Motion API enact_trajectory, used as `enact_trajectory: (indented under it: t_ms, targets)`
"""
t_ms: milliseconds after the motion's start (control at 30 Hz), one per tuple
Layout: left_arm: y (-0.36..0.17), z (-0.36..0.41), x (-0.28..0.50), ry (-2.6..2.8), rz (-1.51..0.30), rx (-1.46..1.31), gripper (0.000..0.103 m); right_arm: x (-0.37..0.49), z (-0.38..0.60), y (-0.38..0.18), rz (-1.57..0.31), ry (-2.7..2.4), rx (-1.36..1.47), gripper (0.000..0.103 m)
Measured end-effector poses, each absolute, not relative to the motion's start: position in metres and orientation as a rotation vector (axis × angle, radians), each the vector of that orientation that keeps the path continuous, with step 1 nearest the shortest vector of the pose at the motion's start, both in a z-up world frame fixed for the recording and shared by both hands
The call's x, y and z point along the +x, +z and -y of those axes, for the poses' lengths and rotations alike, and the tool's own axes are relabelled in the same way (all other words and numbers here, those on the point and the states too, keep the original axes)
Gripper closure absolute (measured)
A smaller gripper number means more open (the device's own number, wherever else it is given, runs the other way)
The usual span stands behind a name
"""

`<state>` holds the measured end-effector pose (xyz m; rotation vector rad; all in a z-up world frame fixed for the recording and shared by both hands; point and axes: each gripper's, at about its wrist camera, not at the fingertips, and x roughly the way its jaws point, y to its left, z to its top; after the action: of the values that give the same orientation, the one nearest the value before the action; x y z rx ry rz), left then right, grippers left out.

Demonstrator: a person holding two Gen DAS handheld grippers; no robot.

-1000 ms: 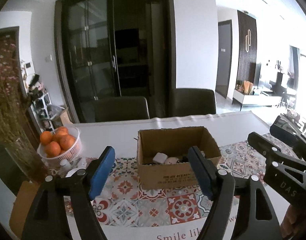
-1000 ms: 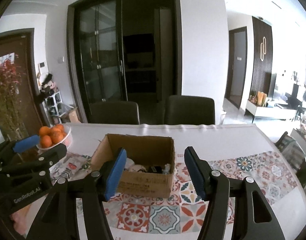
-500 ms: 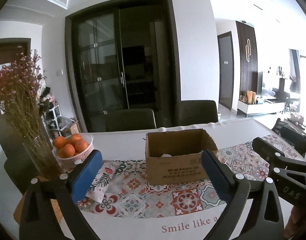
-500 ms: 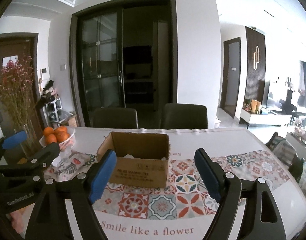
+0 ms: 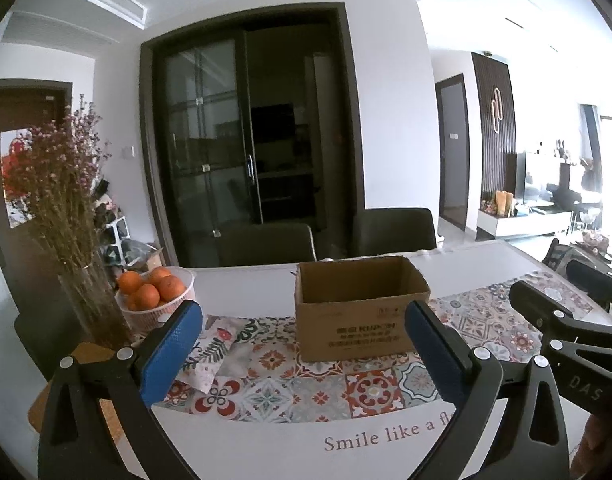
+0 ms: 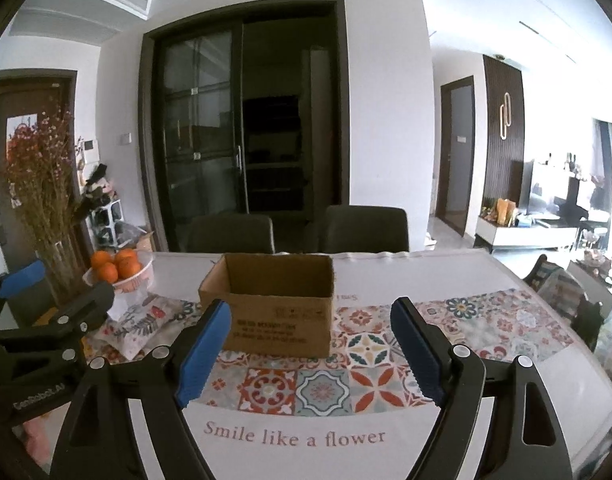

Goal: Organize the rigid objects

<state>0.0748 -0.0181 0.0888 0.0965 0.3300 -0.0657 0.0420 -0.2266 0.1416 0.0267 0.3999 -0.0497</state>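
Observation:
An open brown cardboard box [image 5: 355, 312] stands on the patterned table runner [image 5: 274, 364]; it also shows in the right wrist view [image 6: 274, 312]. Its contents are hidden from this low angle. My left gripper [image 5: 302, 352] is open and empty, held back from the box near the table's front edge. My right gripper [image 6: 309, 352] is open and empty, also short of the box. Each gripper shows at the edge of the other's view.
A white bowl of oranges [image 5: 156, 296] and a vase of dried flowers [image 5: 66, 208] stand at the left. A floral pouch [image 5: 210, 352] lies on the runner left of the box. Two dark chairs [image 6: 365, 228] stand behind the table.
Both grippers have pulled back and dropped lower, away from the box. The objects inside the box, seen one second ago, are now out of sight.

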Motion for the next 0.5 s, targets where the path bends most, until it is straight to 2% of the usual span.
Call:
enact_trajectory:
  t_ms: [500]
  targets:
    - [0.092, 0.014, 0.058, -0.092, -0.323, 0.065, 0.000, 0.026, 0.224, 0.143, -0.385, -0.037, 0.039, 0.018]
